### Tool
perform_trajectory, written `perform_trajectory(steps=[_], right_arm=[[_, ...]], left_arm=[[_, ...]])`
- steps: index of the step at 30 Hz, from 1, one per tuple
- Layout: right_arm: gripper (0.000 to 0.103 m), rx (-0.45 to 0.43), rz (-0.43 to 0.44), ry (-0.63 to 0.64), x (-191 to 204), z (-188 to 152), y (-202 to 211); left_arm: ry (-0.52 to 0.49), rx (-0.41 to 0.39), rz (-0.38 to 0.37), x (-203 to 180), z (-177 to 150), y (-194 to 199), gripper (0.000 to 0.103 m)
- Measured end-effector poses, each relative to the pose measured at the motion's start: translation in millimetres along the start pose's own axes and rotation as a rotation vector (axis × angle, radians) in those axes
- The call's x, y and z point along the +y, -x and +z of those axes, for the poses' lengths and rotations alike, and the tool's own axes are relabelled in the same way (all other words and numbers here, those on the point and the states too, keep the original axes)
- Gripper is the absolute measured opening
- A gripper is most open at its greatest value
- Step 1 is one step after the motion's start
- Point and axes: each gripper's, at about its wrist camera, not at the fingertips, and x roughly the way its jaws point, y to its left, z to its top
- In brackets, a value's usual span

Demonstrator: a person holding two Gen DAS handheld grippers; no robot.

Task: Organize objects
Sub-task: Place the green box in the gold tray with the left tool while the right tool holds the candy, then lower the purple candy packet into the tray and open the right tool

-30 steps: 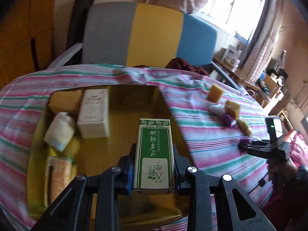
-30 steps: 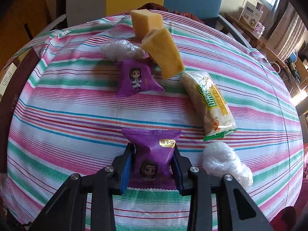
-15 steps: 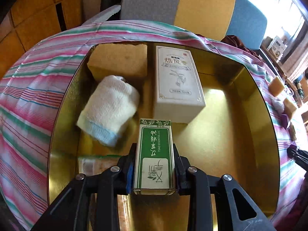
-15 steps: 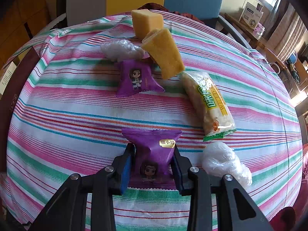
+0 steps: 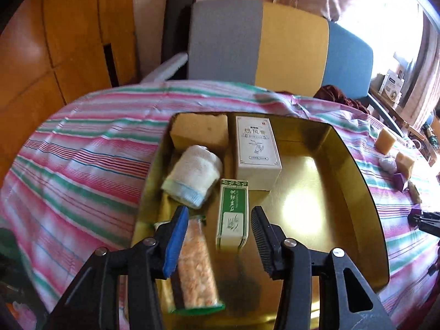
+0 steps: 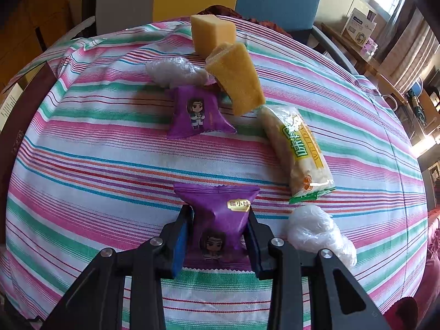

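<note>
Tray (image 5: 354, 170) sits on the surface (image 5: 82, 165). Inside it: small box (image 5: 233, 214) at centre-left, larger box (image 5: 257, 151) just behind it, rolled towel (image 5: 194, 176) to its left, snack pack (image 5: 196, 261) left-front, block (image 5: 199, 134) behind the towel.

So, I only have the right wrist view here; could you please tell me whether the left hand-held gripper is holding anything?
Observer: No. The left hand-held gripper is opening, and the green box lies between its jaws in the gold tray, touched by neither pad.
Operator: Thank you. What else is in that tray?
Observer: A rolled white towel, a white box, a tan block and an orange snack pack.
Operator: Is there room for my purple packet?
Observer: It looks so; the tray's right half is bare.
</note>
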Motion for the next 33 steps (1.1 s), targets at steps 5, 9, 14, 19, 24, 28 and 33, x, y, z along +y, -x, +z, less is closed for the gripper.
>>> perform_trajectory(steps=[5, 9, 14, 19, 24, 28, 33], right_arm=[[0.034, -0.011, 0.003, -0.011, 5, 3, 11], [0.034, -0.09, 0.084, -0.012, 29, 13, 44], [0.034, -0.191, 0.214, 0.136, 112, 29, 93], [0.034, -0.223, 0.389, 0.267, 204, 35, 122], [0.034, -0.162, 0.491, 0.335, 274, 33, 111], [0.034, -0.111, 0.519, 0.371, 321, 30, 97], [0.035, -0.031, 0.557, 0.401, 365, 25, 75]], left_arm=[[0.008, -0.053, 0.036, 8, -16, 26, 0.051], [0.012, -0.062, 0.06, 21, -29, 39, 0.052], [0.012, -0.071, 0.074, 27, -39, 44, 0.052], [0.032, -0.064, 0.073, 36, -46, 45, 0.052], [0.075, -0.067, 0.085, 53, -52, 46, 0.052], [0.132, -0.071, 0.107, 72, -54, 47, 0.052], [0.169, -0.077, 0.117, 87, -54, 48, 0.053]])
